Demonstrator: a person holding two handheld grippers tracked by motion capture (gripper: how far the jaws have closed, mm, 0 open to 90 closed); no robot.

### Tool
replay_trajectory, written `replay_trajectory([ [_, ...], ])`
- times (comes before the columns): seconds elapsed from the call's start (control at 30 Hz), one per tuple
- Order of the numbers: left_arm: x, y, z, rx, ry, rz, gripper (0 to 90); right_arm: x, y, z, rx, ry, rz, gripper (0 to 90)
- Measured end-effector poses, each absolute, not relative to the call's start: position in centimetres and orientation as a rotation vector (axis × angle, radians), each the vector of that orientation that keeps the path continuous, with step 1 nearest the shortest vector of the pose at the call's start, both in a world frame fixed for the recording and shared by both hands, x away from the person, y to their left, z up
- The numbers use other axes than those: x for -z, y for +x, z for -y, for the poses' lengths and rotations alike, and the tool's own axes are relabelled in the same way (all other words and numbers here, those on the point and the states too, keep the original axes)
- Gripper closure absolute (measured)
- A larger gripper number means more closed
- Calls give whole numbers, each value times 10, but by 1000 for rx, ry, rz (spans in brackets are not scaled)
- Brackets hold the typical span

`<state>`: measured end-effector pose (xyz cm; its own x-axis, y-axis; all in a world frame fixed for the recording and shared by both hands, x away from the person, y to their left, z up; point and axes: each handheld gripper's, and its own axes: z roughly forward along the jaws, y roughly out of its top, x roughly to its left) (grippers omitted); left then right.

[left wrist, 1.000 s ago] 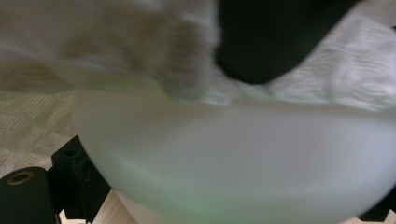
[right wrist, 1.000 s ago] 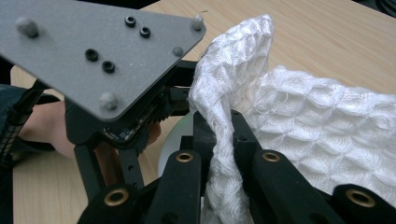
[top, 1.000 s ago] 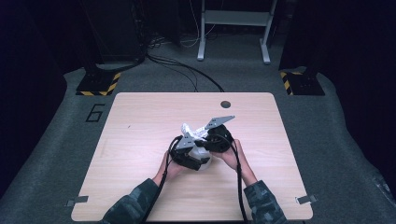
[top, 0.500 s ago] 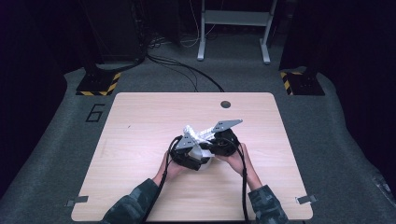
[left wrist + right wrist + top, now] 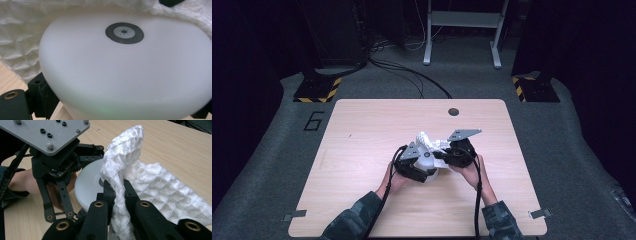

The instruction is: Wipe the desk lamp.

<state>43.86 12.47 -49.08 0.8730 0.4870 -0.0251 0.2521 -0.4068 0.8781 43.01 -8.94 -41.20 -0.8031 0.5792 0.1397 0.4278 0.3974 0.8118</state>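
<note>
Wiping a round white lamp (image 5: 428,162) near the middle of the wooden table (image 5: 362,130). With the left gripper (image 5: 414,167), hugs the lamp from 2 sides, jaws wide and pressed on its rim, and keeps it in the same spot as 1 second ago. With the right gripper (image 5: 451,154), pinches a white bumpy cloth (image 5: 428,140) tight, jaws squeezed together on a fold. Has just slid that gripper and the cloth a little to the right across the top of the lamp. Shows the small sun button (image 5: 124,33) bare, with cloth lying just past it. Means 1 rub across is likely done; probably needs more rubs over the rest of the top.
</note>
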Motion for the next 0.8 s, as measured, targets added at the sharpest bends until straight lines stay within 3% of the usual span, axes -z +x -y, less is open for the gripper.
replay_trajectory([
  [0.8, 491, 439, -125, -285, 2014, -539, 86, 437, 428, 111, -1267, 872, -2590, 850],
])
